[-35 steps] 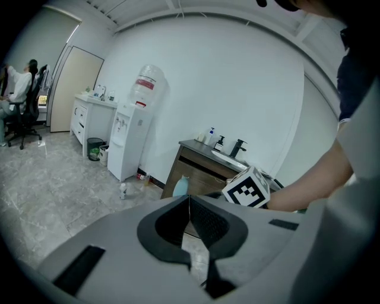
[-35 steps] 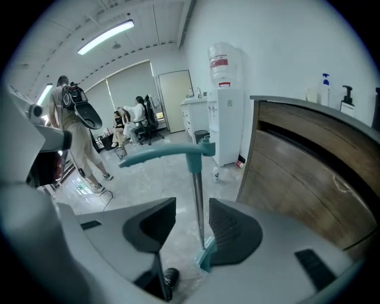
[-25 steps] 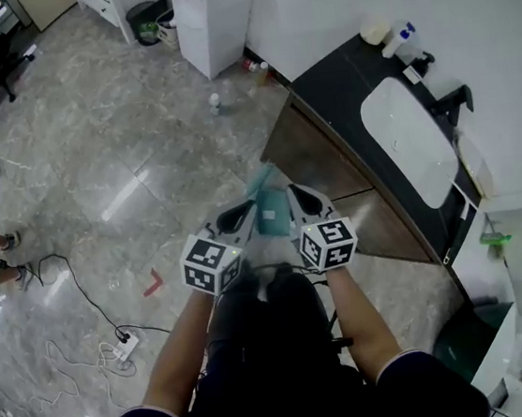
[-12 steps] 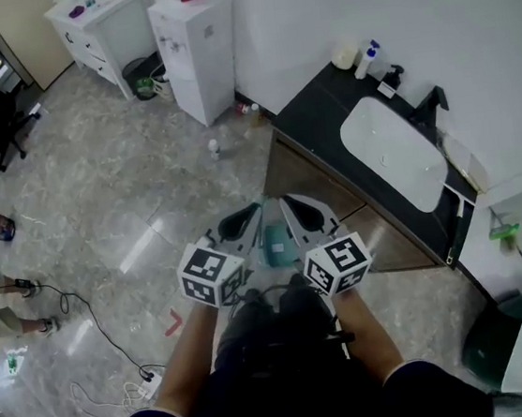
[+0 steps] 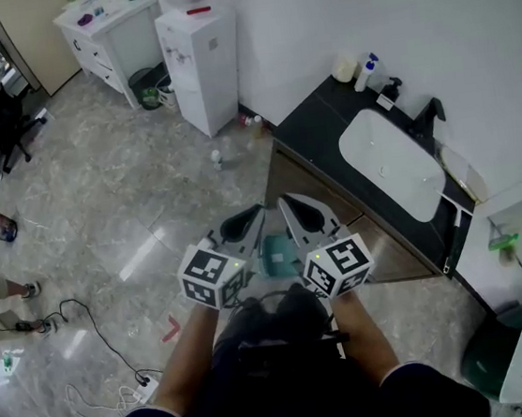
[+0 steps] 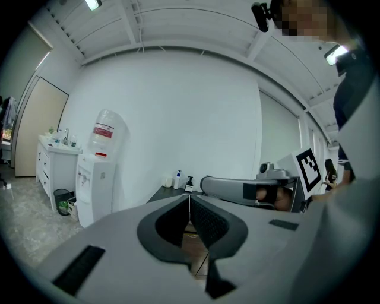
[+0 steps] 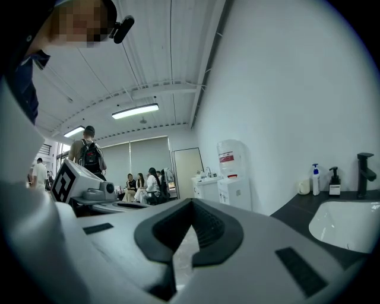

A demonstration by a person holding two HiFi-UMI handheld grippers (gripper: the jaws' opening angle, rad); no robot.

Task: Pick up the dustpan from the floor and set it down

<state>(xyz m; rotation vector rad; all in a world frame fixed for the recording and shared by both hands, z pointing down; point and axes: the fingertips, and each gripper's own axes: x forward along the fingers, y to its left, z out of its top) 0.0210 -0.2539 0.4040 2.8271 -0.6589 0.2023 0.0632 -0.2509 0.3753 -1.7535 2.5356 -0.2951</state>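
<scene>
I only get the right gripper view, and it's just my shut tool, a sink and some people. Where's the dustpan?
Observer: The head view shows a teal thing, likely the dustpan, between the left tool and the right tool. I can't tell whether it rests on the floor.
Operator: Is my left tool grabbing it?
Observer: No. The left gripper view shows that tool shut, nothing between its jaws.
Operator: Anything on the floor I might trip on?
Observer: A black cable runs to a white power strip, left of your legs.
</scene>
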